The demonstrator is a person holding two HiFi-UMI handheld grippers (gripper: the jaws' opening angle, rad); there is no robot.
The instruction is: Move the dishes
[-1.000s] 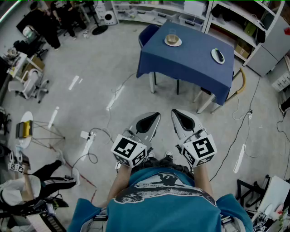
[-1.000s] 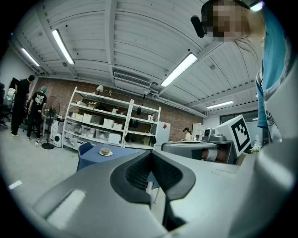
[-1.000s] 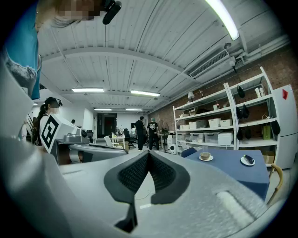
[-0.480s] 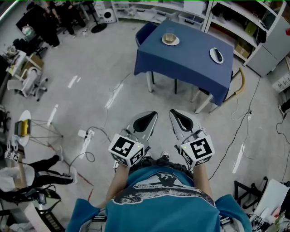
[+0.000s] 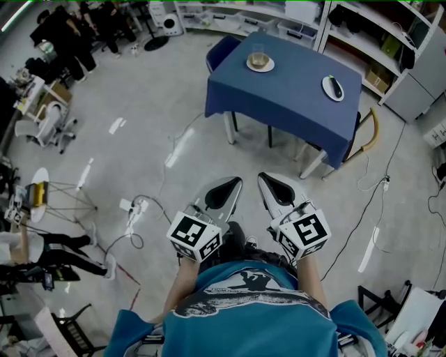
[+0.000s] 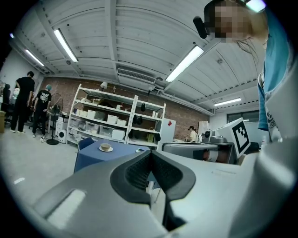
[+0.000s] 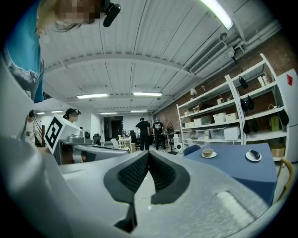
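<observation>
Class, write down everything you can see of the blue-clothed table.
The table is rectangular, covered by a dark blue cloth that hangs down its sides; pale legs show beneath. It stands on the grey floor before the shelving. On top sit a saucer with a cup and a plate bearing something dark.

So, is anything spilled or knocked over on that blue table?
No, nothing stands out. The cup sits upright on its saucer on the blue table, and the plate with a dark thing on it lies flat. No spill shows.
</observation>
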